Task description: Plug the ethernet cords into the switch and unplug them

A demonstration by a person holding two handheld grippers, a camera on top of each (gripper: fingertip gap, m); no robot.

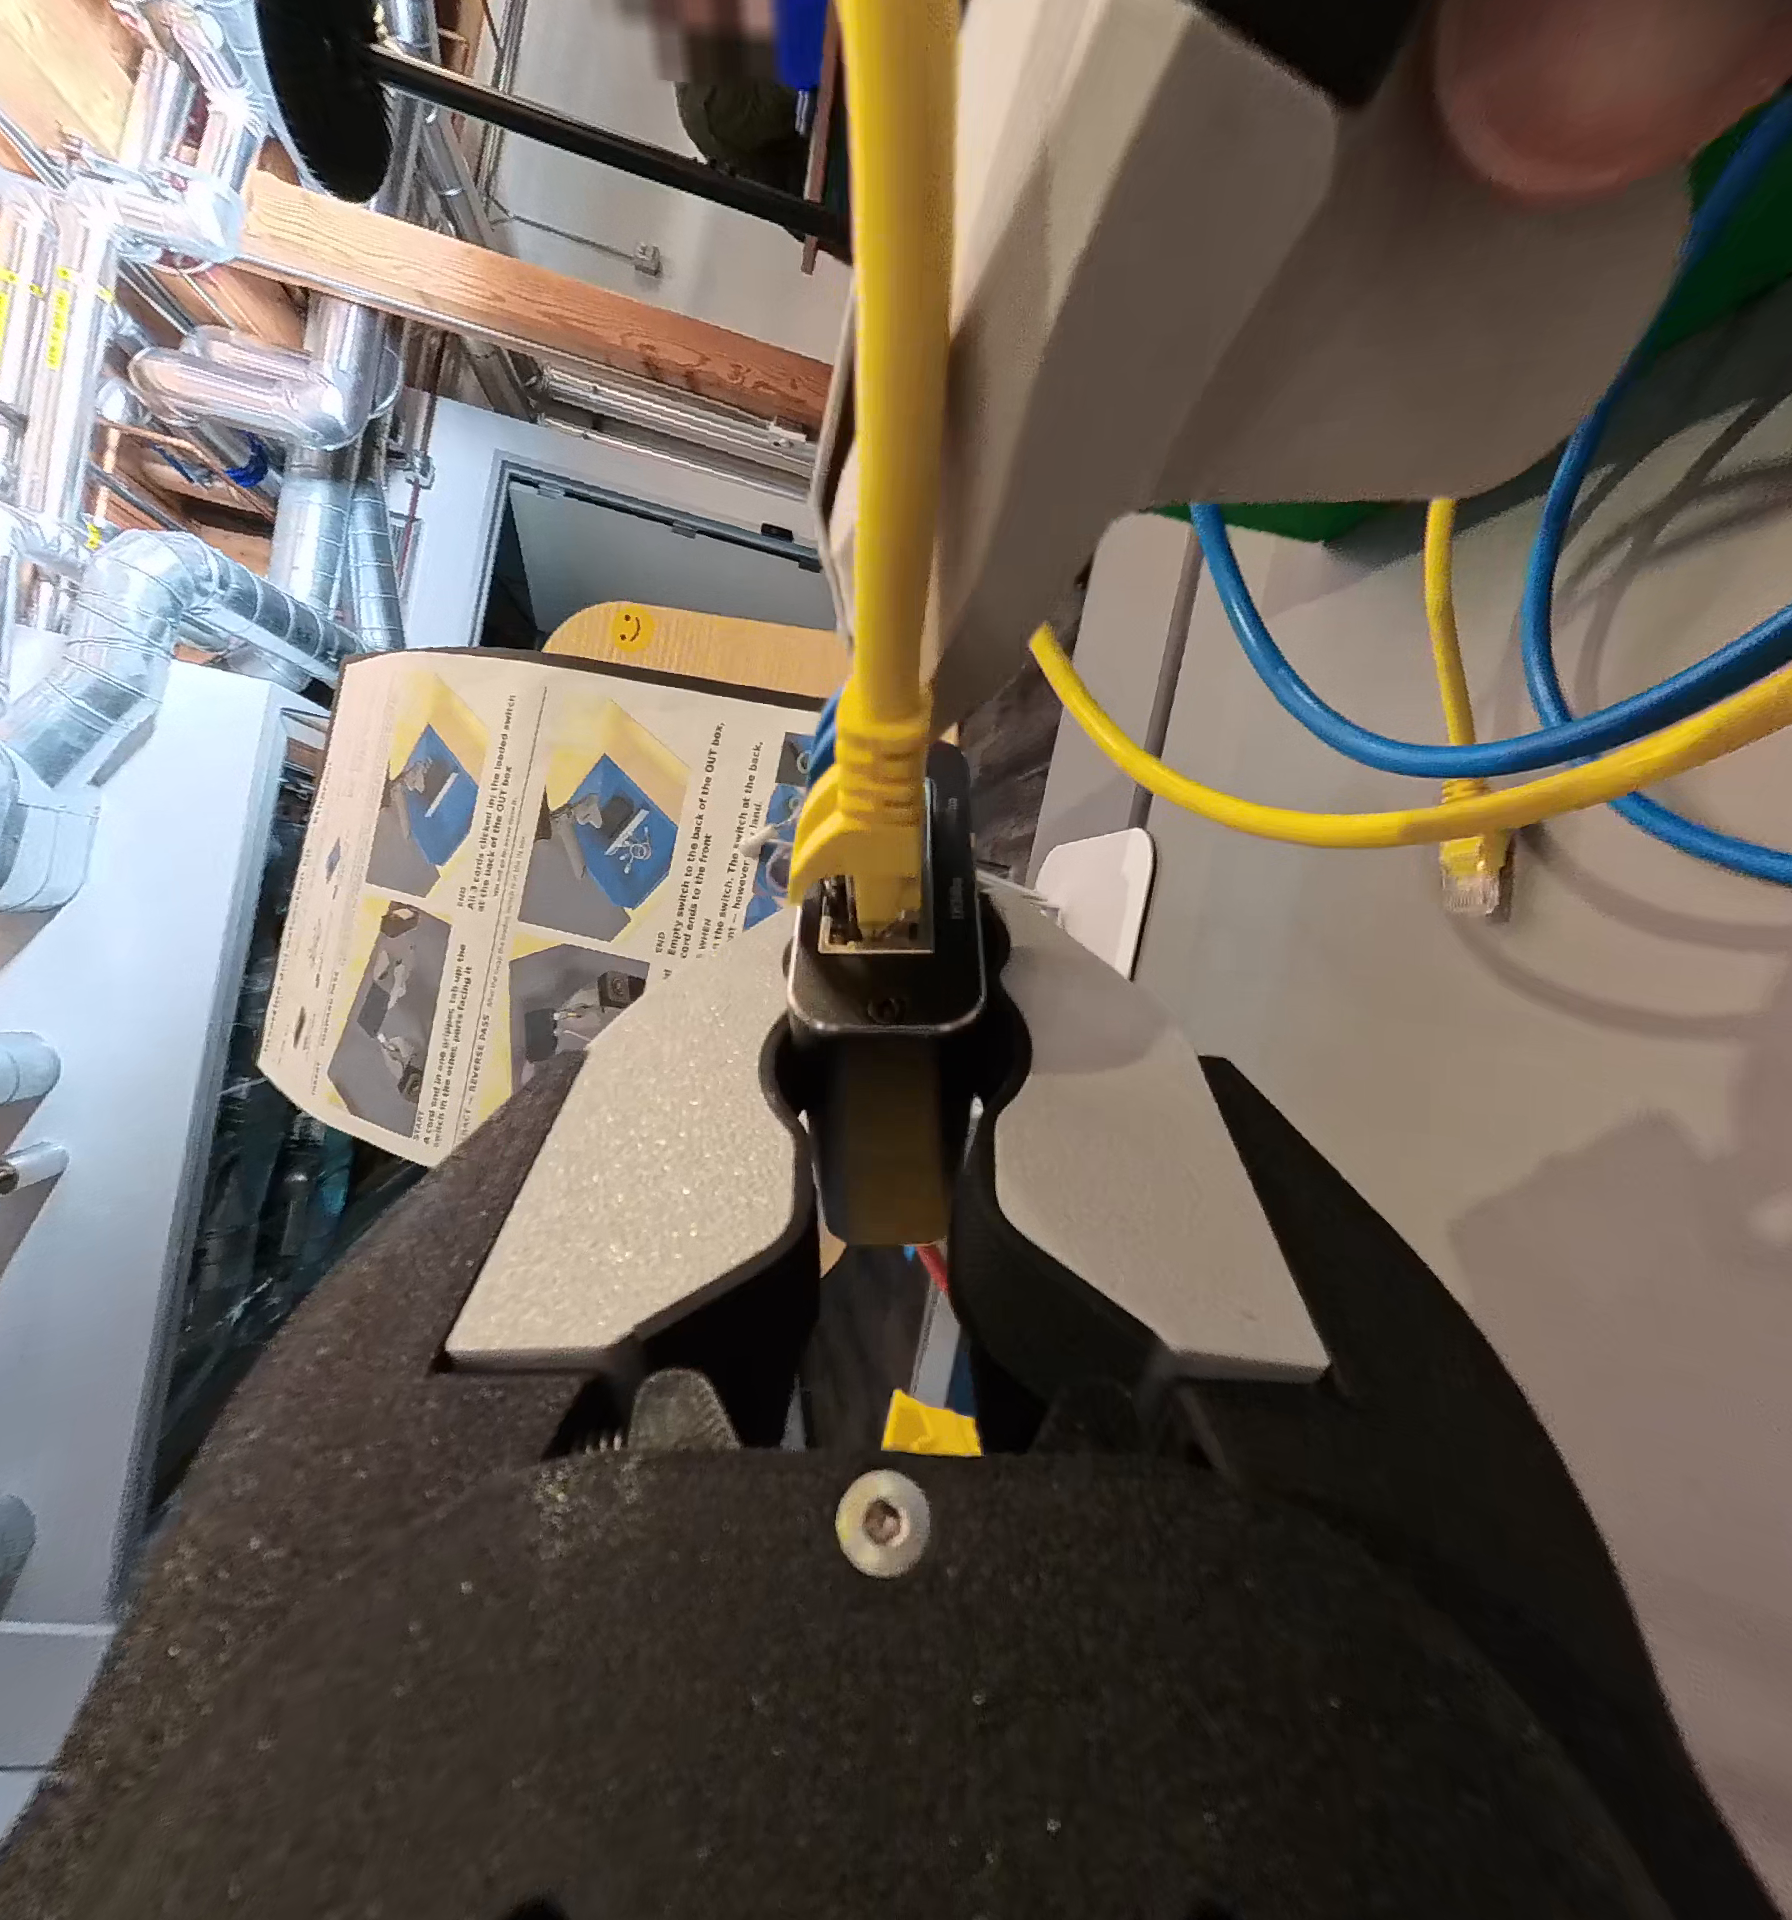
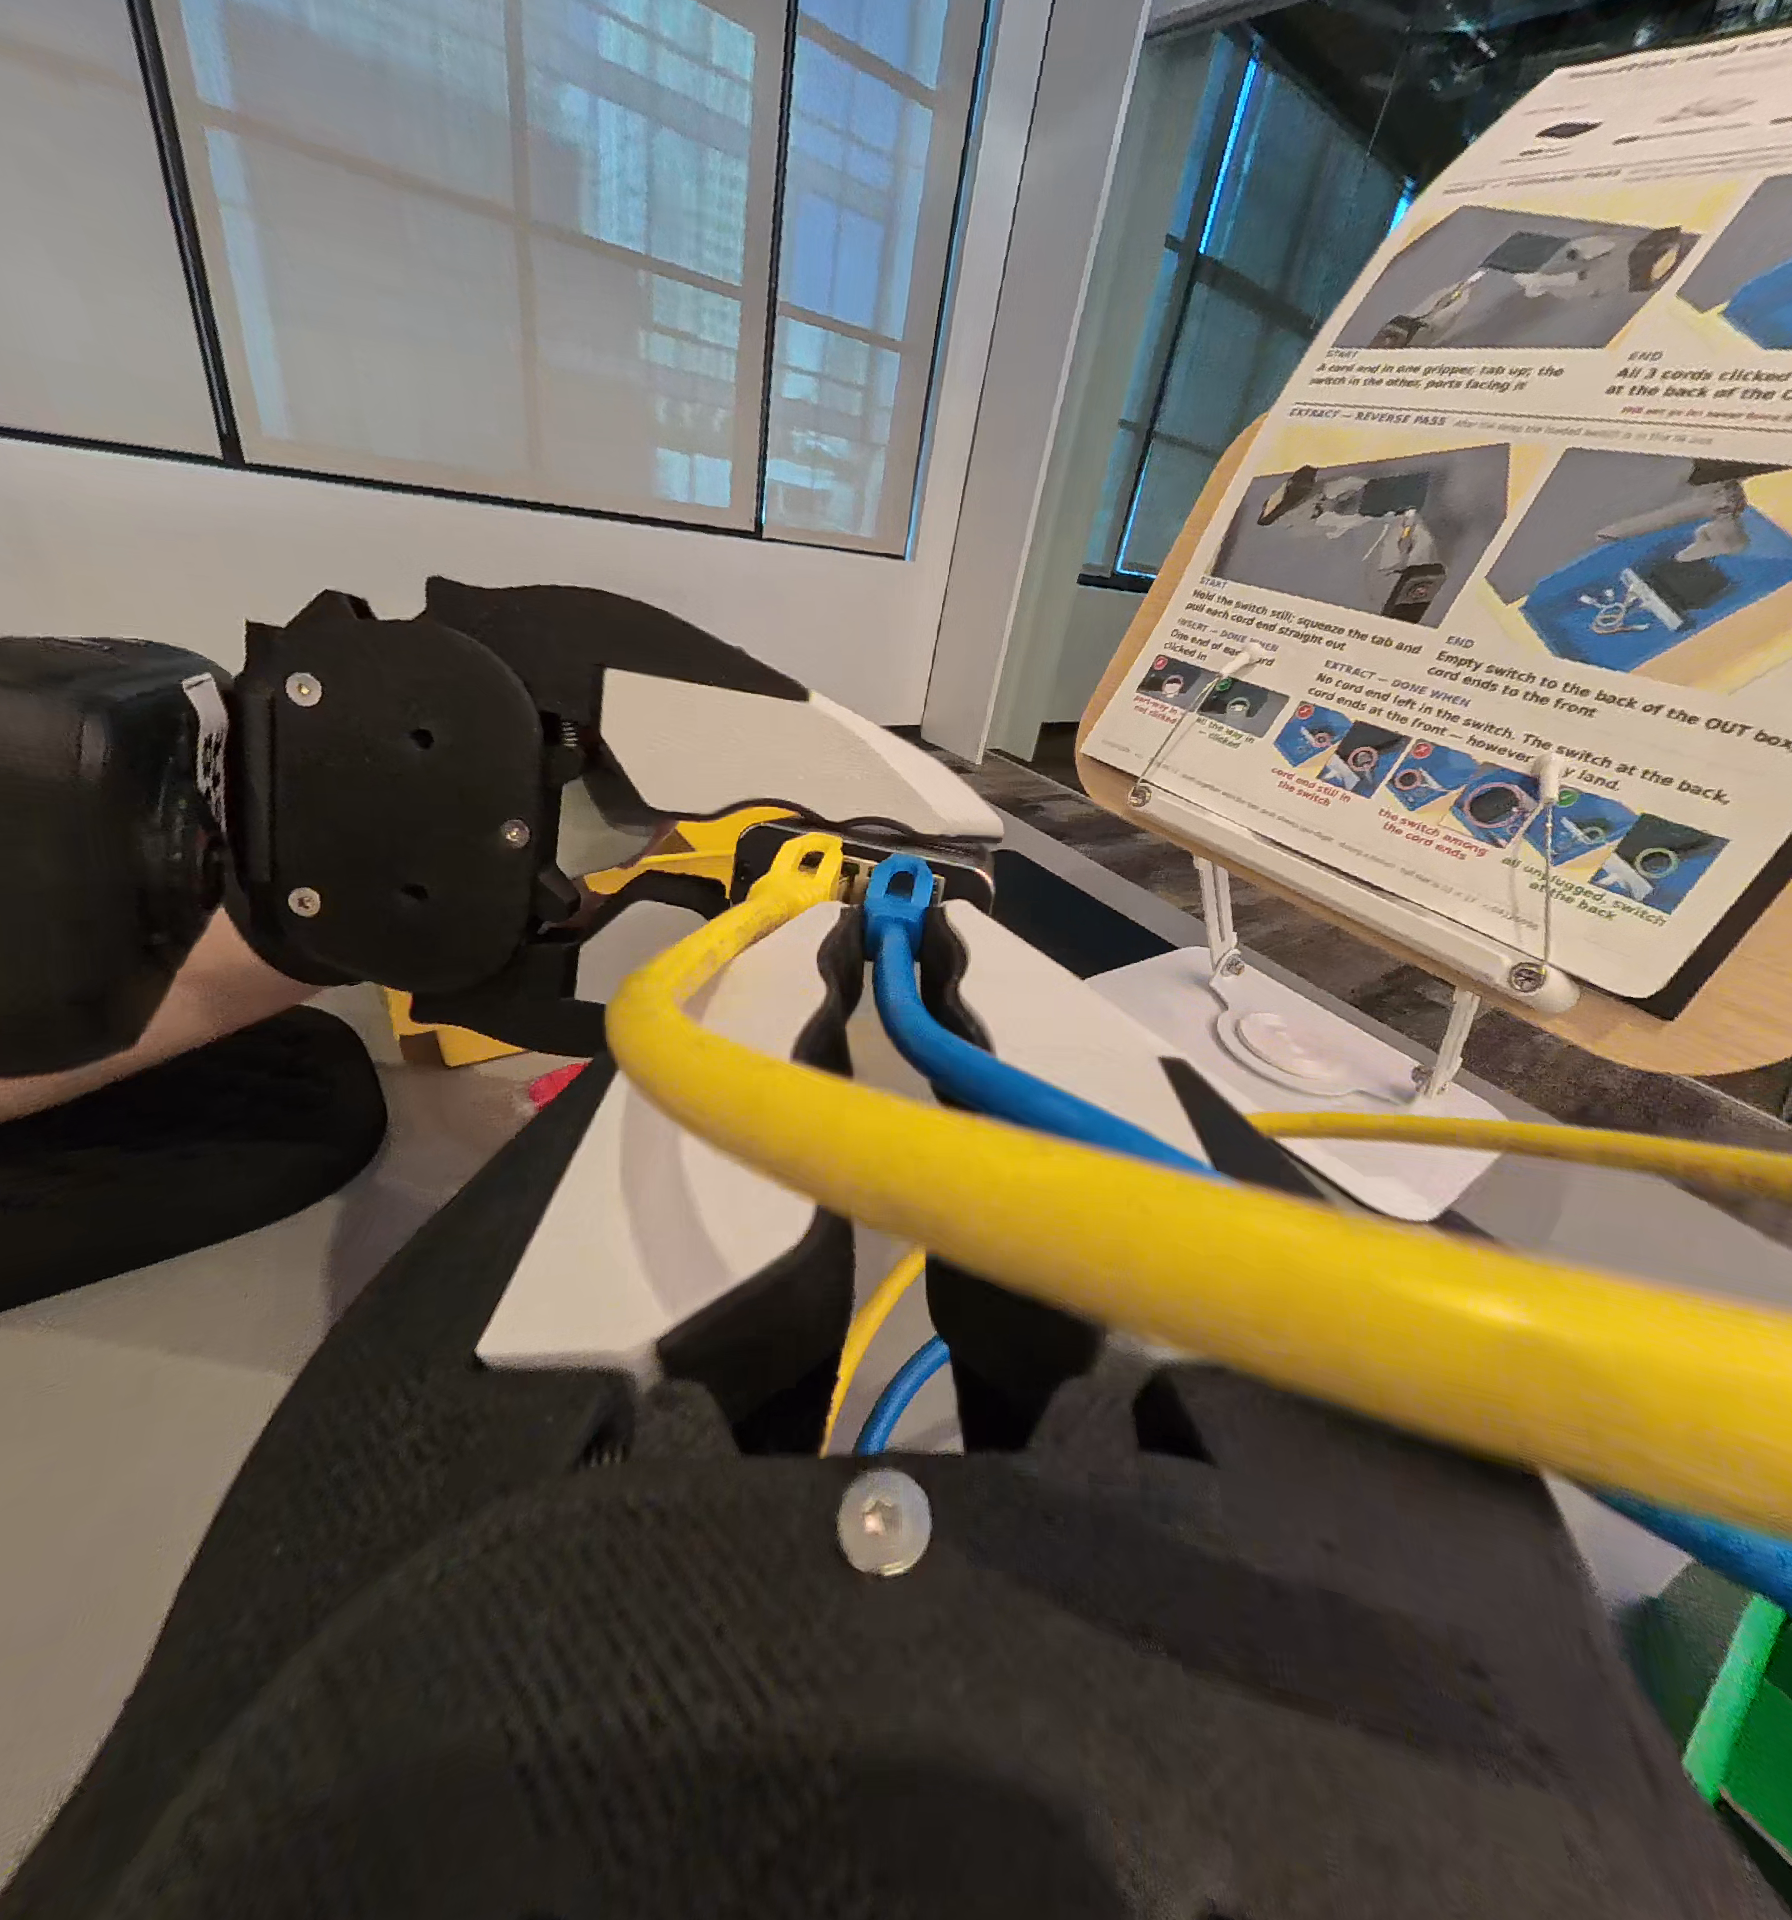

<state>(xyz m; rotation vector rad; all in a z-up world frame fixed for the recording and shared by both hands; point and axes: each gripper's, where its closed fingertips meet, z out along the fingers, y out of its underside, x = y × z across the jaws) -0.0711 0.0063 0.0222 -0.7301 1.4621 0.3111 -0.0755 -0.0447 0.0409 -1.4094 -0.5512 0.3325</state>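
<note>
Your left gripper point(image 1: 887, 997) had its jaws clenched on the black switch point(image 1: 881, 966), which sat at the centre of its view with a yellow cord point(image 1: 887, 416) plugged into its port from 12 o'clock. Your right gripper point(image 2: 897, 935) had its jaws clamped on the blue cord point(image 2: 902, 966) just behind its plug, which sat in the switch beside the yellow one. A loose yellow plug point(image 1: 1474, 873) lay on the counter point(image 1: 1494, 1143) at 3 o'clock.

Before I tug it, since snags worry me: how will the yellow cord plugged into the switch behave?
Yellow cord sweeps in a broad loop, so probably springy rather than limp. Plugged into the switch, it would likely drag that along.
</note>
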